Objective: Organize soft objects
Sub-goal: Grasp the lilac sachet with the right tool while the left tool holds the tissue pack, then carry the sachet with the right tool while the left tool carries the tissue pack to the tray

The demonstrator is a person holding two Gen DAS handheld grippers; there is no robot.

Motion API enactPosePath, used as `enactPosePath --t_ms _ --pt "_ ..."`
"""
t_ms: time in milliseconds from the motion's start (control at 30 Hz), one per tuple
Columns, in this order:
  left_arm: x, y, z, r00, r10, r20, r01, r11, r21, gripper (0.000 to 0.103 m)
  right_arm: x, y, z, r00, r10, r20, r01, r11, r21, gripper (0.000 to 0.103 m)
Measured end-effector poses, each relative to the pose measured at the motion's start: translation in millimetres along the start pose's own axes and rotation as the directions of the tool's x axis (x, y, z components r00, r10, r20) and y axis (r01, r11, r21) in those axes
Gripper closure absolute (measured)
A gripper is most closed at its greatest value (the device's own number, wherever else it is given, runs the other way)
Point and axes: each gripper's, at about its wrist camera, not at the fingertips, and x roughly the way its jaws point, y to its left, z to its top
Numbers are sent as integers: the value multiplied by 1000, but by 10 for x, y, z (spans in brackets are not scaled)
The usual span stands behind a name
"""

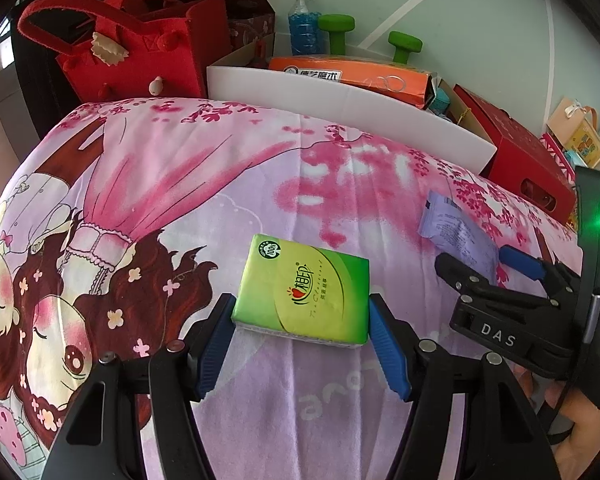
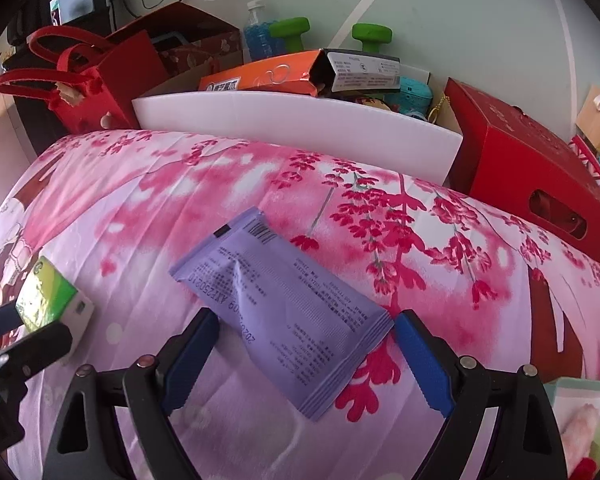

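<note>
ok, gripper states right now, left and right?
Left gripper: open, jaws flanking the green tissue pack.
Right gripper: open, jaws flanking the purple packet.

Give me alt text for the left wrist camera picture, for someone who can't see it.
An open left gripper with blue-padded fingers straddles a green plastic-wrapped tissue pack lying on a pink cartoon-print bedsheet. At right, the right gripper straddles a lilac printed foil pouch; a long white bin stands behind.
</note>
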Motion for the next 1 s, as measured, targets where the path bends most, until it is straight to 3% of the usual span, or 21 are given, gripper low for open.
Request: enactPosePath --t_ms 67,133,200,267,633,733,767,1000 --pt "-6 -5 2 1000 -1 1 1 1000 4 36 3 26 -1 1000 -6 2 6 1000 -14 12" --pt "-12 -8 3 1000 0 3 0 1000 5 36 -4 42 -2 1000 -2 6 2 1000 -17 19" --pt "-14 -8 3 1000 2 3 -2 1000 6 36 -14 55 6 1000 0 9 0 1000 -20 33" --pt "-11 -13 1 1000 4 2 -4 1000 9 36 -24 75 13 1000 -1 10 1 1000 -29 40" --pt "-5 -15 3 1000 0 0 0 1000 12 36 -65 191 18 999 -38 13 39 996 -81 52" --pt "-14 -20 2 1000 -1 1 1 1000 14 36 -122 201 11 999 -41 22 42 995 -85 62" --pt "-19 -25 0 1000 -1 2 1 1000 15 36 -148 202 4 999 -43 25 45 995 -88 71" --pt "-126 -98 -14 1000 -1 11 0 1000 29 36 -441 165 -78 998 -43 51 45 997 -55 88"
